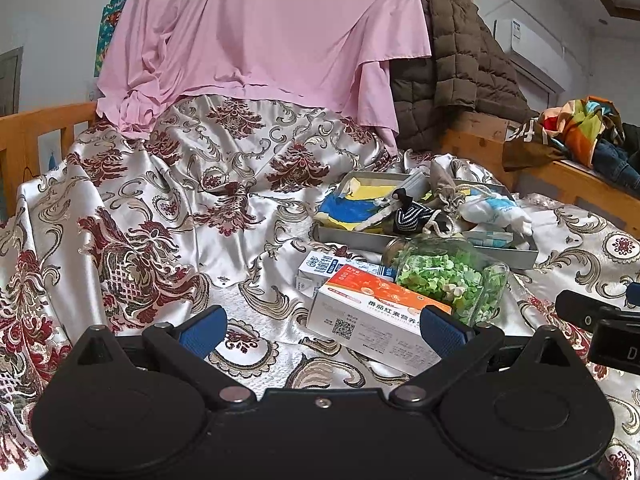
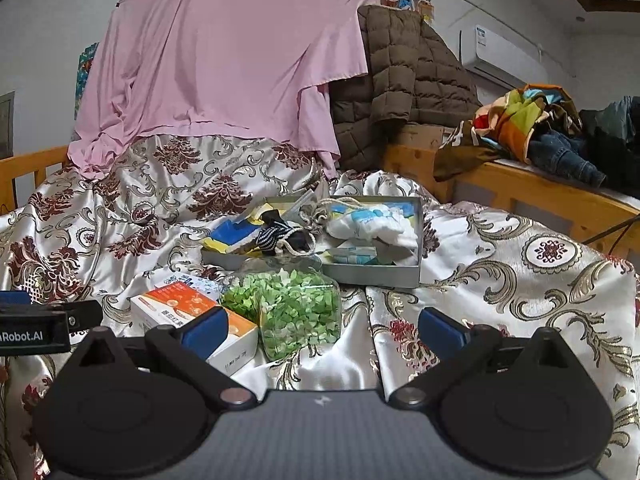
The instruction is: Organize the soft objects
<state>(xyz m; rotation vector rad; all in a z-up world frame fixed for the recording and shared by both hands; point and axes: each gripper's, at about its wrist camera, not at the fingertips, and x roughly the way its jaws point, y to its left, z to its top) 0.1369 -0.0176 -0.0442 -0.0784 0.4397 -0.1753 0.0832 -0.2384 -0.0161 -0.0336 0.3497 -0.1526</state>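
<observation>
**Both grippers spread wide above a patterned bedspread, soft things heaped in a grey tray**

The left gripper [image 1: 323, 330] hangs low over the bedspread [image 1: 168, 216] with its blue pads far apart and nothing between them; the right gripper [image 2: 323, 330] is likewise spread and empty, its fingers over the cloth; each tool shows at the edge of the other's view, side by side. Ahead of both lies a shallow grey tray [image 2: 372, 276] resting on the bedspread; in it sit a white soft toy [image 2: 372, 226] with pale blue markings, a black-and-white striped cloth piece [image 2: 276, 236], a blue and yellow cloth [image 2: 232, 234] and a rope-corded pouch [image 1: 444, 192]. Just in front of the tray lies a clear jar [image 2: 296, 308] on its side, full of small green bits; touching it on its left is an orange and white box [image 2: 192, 320], with a blue and white carton [image 1: 332, 268] behind that. At the back a pink sheet [image 1: 260, 40] drapes down onto the bedspread, beside a brown quilted jacket [image 2: 404, 80]; further right, bright clothes [image 2: 528, 120] are piled on a wooden frame [image 2: 520, 192].
</observation>
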